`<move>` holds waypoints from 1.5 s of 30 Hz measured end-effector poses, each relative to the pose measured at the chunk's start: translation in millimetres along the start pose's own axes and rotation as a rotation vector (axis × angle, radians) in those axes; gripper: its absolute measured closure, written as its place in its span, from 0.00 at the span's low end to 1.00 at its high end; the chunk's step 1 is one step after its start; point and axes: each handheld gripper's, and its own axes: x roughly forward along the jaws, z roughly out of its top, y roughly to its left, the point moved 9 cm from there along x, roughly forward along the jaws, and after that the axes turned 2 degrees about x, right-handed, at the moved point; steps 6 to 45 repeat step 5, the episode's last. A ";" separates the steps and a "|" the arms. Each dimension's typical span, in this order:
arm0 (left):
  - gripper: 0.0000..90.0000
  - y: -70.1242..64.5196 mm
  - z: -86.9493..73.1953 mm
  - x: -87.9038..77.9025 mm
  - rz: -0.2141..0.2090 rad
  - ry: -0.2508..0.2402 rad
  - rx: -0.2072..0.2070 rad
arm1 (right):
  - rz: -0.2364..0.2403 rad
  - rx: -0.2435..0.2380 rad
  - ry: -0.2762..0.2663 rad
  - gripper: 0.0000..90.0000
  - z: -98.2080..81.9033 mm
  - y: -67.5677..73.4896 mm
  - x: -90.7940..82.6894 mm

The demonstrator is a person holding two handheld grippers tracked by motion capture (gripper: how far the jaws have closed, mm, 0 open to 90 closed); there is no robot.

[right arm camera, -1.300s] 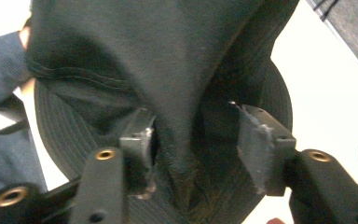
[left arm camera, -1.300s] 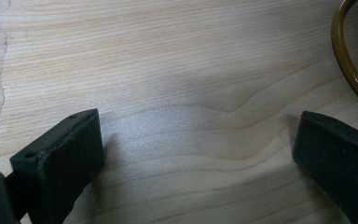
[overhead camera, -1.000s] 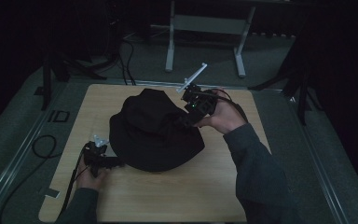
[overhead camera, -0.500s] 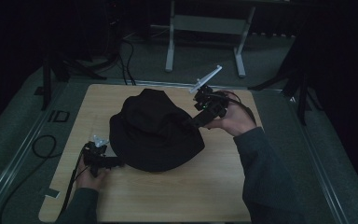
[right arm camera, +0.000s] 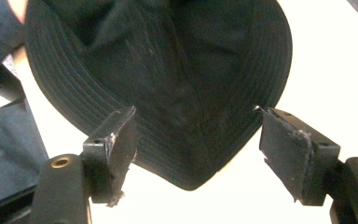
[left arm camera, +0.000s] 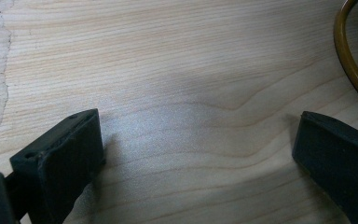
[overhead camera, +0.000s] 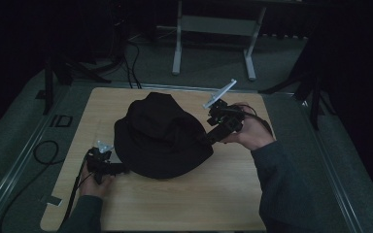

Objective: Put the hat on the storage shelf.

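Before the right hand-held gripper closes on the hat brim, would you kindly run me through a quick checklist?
1. Right hand-held gripper open: ok; its jaws have just been closing a little, still wide.
2. Hat brim between the jaws: ok, in the right gripper view the brim edge lies in the gap, untouched by the pads.
3. Hat flat on the table: ok.
4. Left hand-held gripper open, nothing between the jaws: ok.
5. Left hand-held gripper apart from the hat: cannot tell, the high view is too dark there.
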 end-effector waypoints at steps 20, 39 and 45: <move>0.02 0.1 0.0 0.0 0.001 0.000 -0.001 | -0.023 0.026 -0.018 0.32 -9.2 -9.6 0.3; 0.02 0.1 0.0 0.0 0.001 0.000 -0.001 | -0.023 0.026 -0.018 0.32 -9.2 -9.6 0.3; 0.02 0.1 0.0 0.0 0.001 0.000 -0.001 | -0.023 0.026 -0.018 0.32 -9.2 -9.6 0.3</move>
